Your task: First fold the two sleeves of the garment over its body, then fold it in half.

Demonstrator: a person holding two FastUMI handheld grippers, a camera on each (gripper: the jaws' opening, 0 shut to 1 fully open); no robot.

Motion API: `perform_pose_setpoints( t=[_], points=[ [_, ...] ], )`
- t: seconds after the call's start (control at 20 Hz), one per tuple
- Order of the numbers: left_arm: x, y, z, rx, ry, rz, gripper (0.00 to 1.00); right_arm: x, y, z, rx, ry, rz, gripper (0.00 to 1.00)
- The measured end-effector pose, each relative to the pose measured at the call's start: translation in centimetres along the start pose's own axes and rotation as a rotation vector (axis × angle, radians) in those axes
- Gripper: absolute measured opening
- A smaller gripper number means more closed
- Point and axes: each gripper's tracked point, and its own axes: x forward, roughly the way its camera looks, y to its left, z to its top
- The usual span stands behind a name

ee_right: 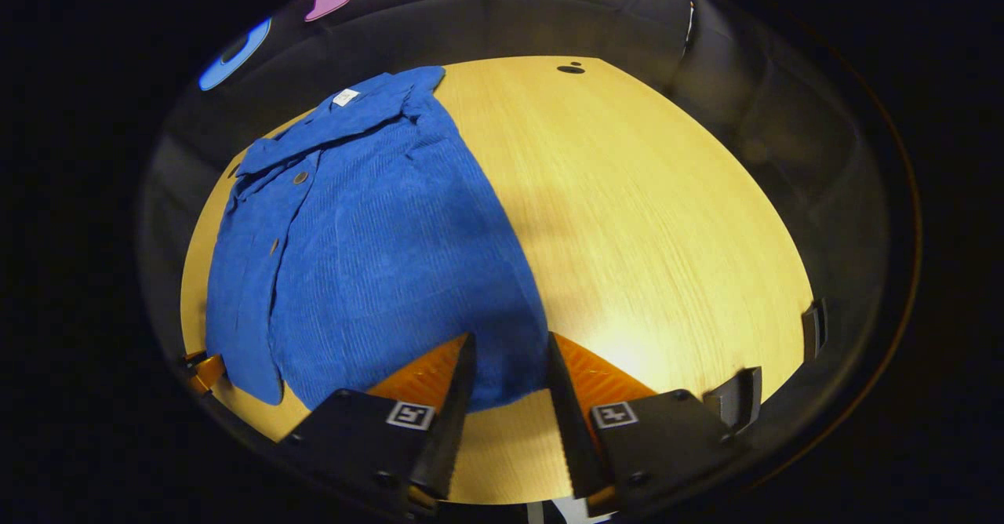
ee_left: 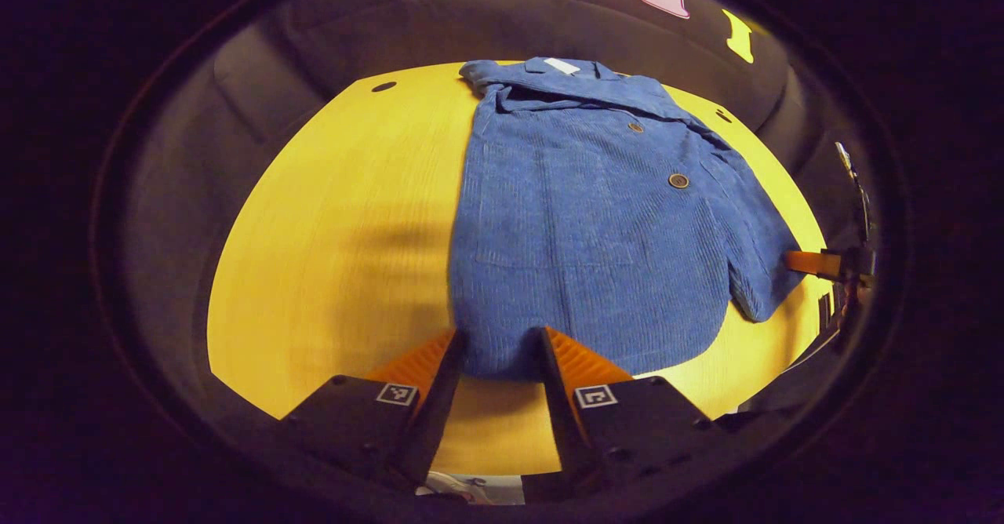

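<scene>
So the blue corduroy button-up jacket [ee_left: 580,226] is lying flat on the round yellow wooden surface [ee_left: 337,218], collar and its small white label [ee_left: 562,66] at the far end, hem at the near edge. One sleeve looks already folded in over the body; the other sleeve [ee_left: 757,249] lies alongside the body, cuff near the surface's rim.

The left tongs [ee_left: 499,351] are spread, hanging right over the near hem with the fabric showing in the gap, not pinching anything. In the right gripper view the right tongs [ee_right: 508,355] are the same deal: spread apart at the near hem corner, jacket [ee_right: 369,234] between the tips but no grip on it. There's a dark hole [ee_right: 570,69] in the far side of the surface [ee_right: 667,218].
</scene>
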Motion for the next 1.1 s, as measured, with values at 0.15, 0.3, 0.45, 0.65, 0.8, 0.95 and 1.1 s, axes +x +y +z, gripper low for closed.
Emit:
perform_pose_setpoints(
  t=[0.15, 0.3, 0.45, 0.65, 0.8, 0.95, 1.1],
  points=[
    [0.2, -1.3, 0.5, -0.102, -0.017, -0.011, 0.13, 0.1, 1.2, -0.1, -0.031, 0.025, 0.024, 0.18],
    [0.2, -4.4, 0.8, -0.164, -0.009, -0.170, 0.02, 0.1, 2.0, -0.1, -0.026, 0.034, 0.078, 0.05],
    [0.2, -4.7, 1.3, -0.184, -0.011, -0.190, 0.00, 0.0, 2.0, 0.0, 0.007, 0.032, 0.105, 0.01],
    [-1.1, -5.1, 2.7, -0.171, -0.048, -0.209, 0.00, -1.6, 2.9, 2.2, 0.069, -0.003, 0.149, 0.01],
    [-3.5, -4.9, 5.7, -0.155, -0.121, -0.234, 0.00, -3.8, 4.3, 6.7, 0.078, -0.092, 0.194, 0.00],
    [-5.4, -4.4, 11.4, -0.114, -0.204, -0.256, 0.00, -5.4, 6.0, 12.8, 0.045, -0.191, 0.225, 0.01],
    [-6.6, -3.6, 18.9, -0.093, -0.299, -0.275, 0.00, -5.9, 8.4, 20.8, 0.034, -0.306, 0.258, 0.01]
  ],
)
